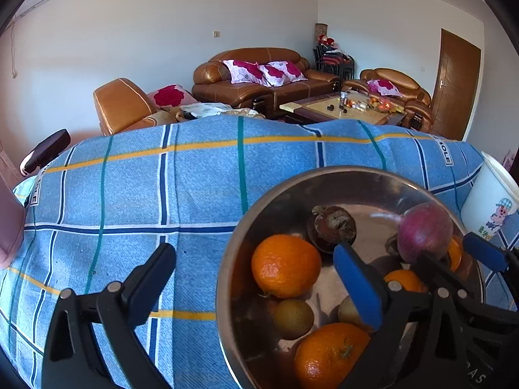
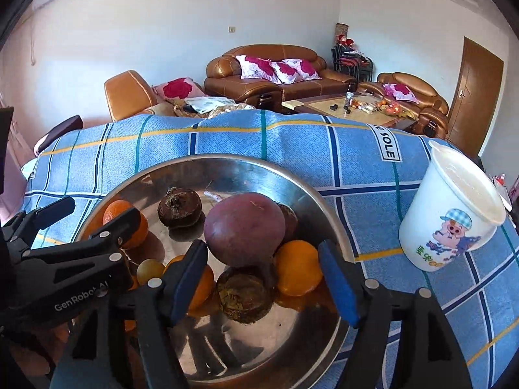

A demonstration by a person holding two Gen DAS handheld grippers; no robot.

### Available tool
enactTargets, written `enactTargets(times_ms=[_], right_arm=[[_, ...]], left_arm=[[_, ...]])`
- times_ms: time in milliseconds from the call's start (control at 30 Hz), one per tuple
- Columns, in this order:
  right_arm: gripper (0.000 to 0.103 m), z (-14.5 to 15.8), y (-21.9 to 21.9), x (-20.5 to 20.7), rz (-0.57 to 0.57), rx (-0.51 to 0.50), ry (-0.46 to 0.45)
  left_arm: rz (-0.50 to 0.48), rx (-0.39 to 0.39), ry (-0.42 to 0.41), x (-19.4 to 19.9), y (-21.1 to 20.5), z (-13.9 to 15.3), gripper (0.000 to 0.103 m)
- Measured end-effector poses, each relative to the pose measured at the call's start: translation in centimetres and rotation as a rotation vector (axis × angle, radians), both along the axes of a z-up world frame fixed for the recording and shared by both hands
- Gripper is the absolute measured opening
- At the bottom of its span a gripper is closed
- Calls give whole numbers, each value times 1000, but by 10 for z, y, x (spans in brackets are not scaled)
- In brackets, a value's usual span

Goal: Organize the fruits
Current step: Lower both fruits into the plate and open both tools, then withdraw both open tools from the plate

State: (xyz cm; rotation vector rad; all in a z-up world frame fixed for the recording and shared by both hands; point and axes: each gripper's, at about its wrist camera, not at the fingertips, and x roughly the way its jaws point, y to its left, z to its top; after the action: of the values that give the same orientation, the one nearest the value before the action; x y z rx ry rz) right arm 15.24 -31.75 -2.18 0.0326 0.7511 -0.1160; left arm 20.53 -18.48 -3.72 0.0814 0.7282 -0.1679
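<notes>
A steel bowl [image 2: 292,188] sits on the blue checked cloth and holds several fruits: oranges [image 1: 286,265], small yellow-green fruits [image 1: 292,317], dark wrinkled fruits [image 2: 179,206] and a big purple fruit [image 2: 245,229]. My right gripper [image 2: 262,278] is open over the bowl, its blue pads [image 2: 339,283] either side of a dark fruit [image 2: 245,295], just below the purple fruit. My left gripper [image 1: 256,278] is open and empty, straddling the bowl's left rim [image 1: 227,259]. The right gripper also shows in the left wrist view [image 1: 480,253], beside the purple fruit [image 1: 425,231].
A white plastic cup [image 2: 451,207] with a cartoon pig stands on the cloth right of the bowl. The blue checked cloth [image 1: 129,194] stretches left and behind the bowl. Sofas [image 1: 259,74] and a coffee table [image 1: 343,107] stand beyond the table's far edge.
</notes>
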Motion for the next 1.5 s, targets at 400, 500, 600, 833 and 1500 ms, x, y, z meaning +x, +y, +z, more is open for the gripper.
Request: enactTargets(times_ms=[400,500,600,833,1500], right_arm=[[81,16,6,-54,-108,9,-281],[81,22,14,-70,-101,-42,-361],[81,26,21,-80,-82,-80,-408],[81,28,20,-102,-84,-82,-437],[81,29,19,-160,-127,-82,-482]], left_arm=[[40,-7,-197,-51,6,22,103],[68,-17,-235,-62,13,28,103],[80,-43,-248,-71,21,30,103],[65,-50,-278,-100,26,32,103],[37,-52,-404,-179,37,39,103]])
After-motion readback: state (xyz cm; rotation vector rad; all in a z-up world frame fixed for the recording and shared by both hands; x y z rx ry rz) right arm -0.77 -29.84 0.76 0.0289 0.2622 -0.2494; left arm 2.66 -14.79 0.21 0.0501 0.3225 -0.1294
